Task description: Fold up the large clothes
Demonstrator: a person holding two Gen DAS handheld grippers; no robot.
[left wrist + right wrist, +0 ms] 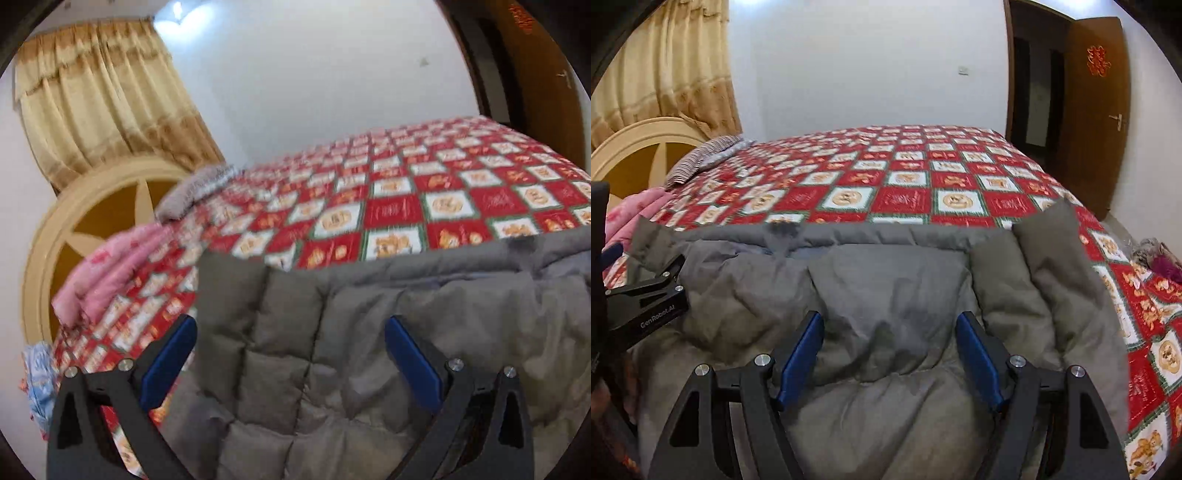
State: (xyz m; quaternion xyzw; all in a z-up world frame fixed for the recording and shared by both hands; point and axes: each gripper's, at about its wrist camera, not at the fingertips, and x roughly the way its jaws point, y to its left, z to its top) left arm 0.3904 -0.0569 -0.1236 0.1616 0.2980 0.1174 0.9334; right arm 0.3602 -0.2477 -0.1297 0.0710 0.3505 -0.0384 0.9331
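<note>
A grey quilted puffer jacket (332, 332) lies spread along the near edge of a bed with a red and white checked quilt (391, 210). My left gripper (291, 325) hovers over the jacket's left part, open, its blue pads wide apart and nothing pinched. In the right wrist view the jacket (886, 280) fills the foreground, one sleeve (1045, 266) folded up at the right. My right gripper (890, 321) is open above the jacket's middle, with fabric showing below the gap. One of the left gripper's fingers (661, 284) shows at that view's left edge, by the jacket's corner.
Pink folded cloth (110, 266) and a striped pillow (195, 188) lie by the round cream headboard (92, 206). A blue patterned cloth (37, 376) hangs at the bed's left corner. Beyond the bed's right edge lie loose clothes (1160, 258) and a brown door (1097, 110) stands open.
</note>
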